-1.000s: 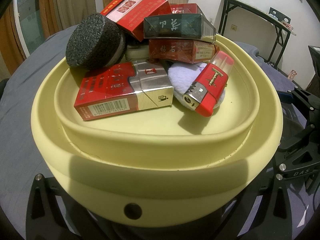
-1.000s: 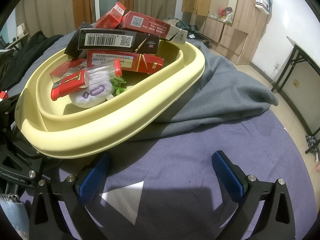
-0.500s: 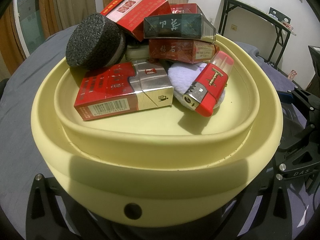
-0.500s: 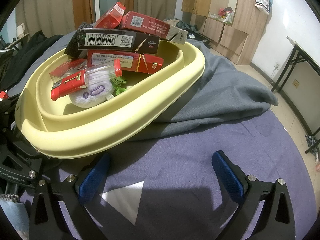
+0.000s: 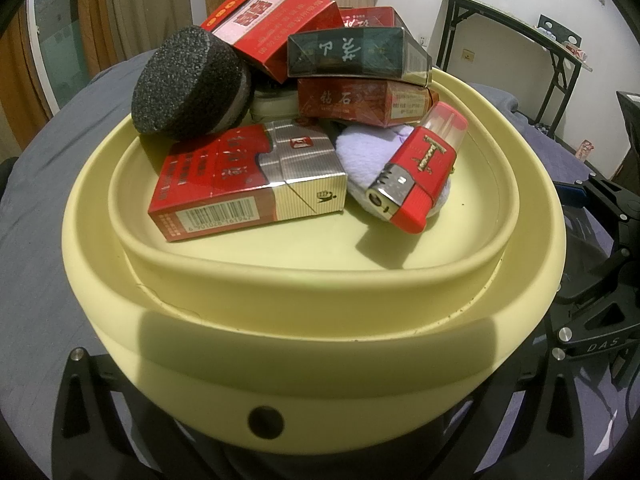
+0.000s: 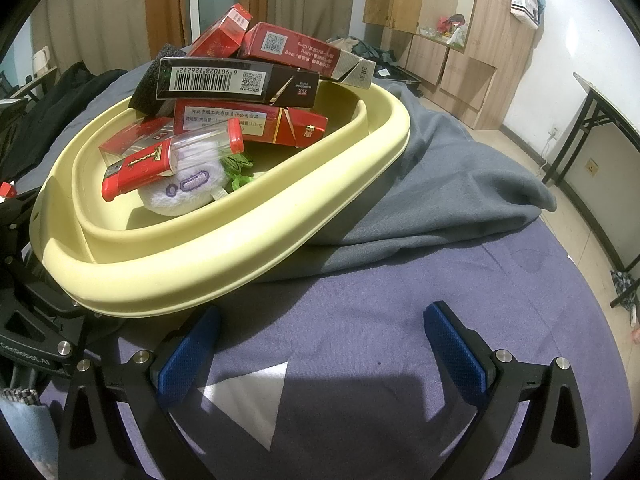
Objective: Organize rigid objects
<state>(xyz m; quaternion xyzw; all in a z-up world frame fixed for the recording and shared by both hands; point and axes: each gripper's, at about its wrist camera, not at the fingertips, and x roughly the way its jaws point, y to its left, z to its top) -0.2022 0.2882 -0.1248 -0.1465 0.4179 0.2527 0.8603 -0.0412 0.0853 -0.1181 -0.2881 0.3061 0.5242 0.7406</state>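
Purple cloth (image 6: 360,320) covers the desk, grey blanket (image 6: 440,184) bunched behind. Yellow basin (image 5: 320,360) sits piled with cigarette packs (image 5: 248,180), red lighter (image 5: 420,176), black sponge (image 5: 188,88), white puff (image 6: 188,188). Right hand-held gripper (image 6: 320,344) spread wide, empty, beside basin. Left hand-held gripper (image 5: 280,432): fingertips hidden under basin, can't tell.

grey blanket (image 6: 440,184) bunched on purple cloth (image 6: 380,300) | wooden cabinets (image 6: 452,24) | folding table (image 5: 516,28) by white wall
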